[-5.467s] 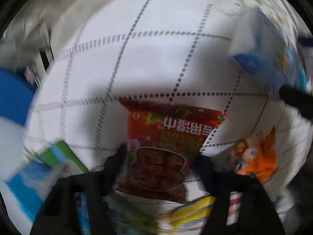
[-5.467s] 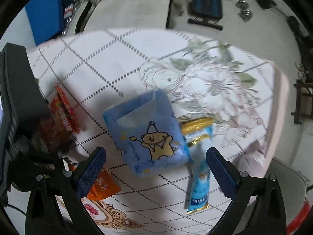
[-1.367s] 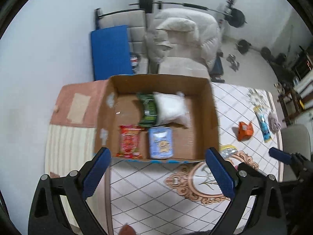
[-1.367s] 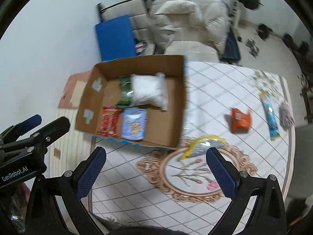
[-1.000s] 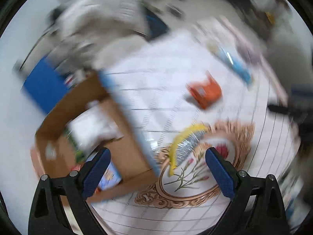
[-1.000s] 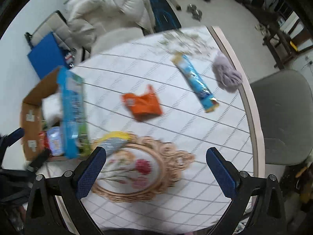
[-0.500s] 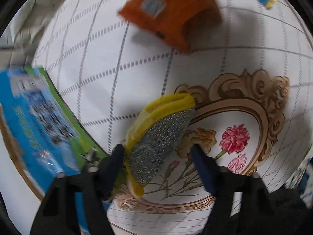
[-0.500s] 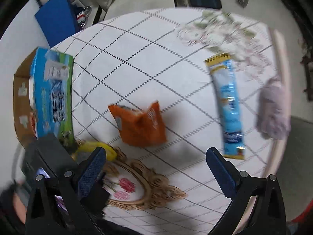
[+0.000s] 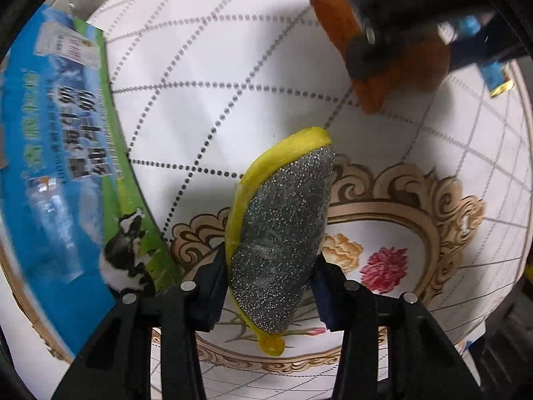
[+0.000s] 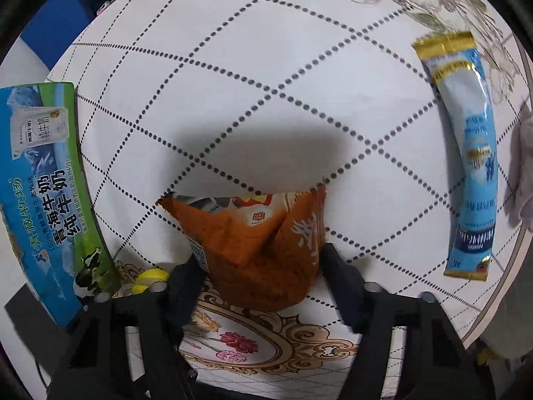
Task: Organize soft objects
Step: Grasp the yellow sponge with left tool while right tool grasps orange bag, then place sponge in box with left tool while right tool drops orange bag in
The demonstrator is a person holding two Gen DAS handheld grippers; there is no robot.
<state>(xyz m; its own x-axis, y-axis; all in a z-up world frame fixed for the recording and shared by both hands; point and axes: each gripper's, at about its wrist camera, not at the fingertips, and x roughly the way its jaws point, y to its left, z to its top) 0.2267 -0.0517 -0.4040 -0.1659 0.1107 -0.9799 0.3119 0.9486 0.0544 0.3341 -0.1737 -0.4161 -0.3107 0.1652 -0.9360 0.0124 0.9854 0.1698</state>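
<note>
A yellow sponge with a glittery grey scrub face [image 9: 279, 233] lies on the patterned tablecloth. My left gripper [image 9: 268, 286] is shut on its near end, a finger pressed against each side. An orange snack packet [image 10: 256, 243] stands crumpled on the table. My right gripper [image 10: 261, 276] is closed around it, both fingers touching its sides. In the left wrist view the orange packet [image 9: 383, 60] shows at the upper right under the dark right gripper. The sponge's yellow edge [image 10: 150, 278] peeks out at the lower left of the right wrist view.
A blue and green milk carton box [image 9: 56, 153] stands at the left, close to the sponge; it also shows in the right wrist view [image 10: 46, 193]. A long blue sachet [image 10: 466, 160] and a lilac cloth [image 10: 523, 173] lie near the table's right edge [image 10: 519, 253].
Both grippers came down from high above the table to the objects. The left closed on the sponge, the right closed around the orange packet.
</note>
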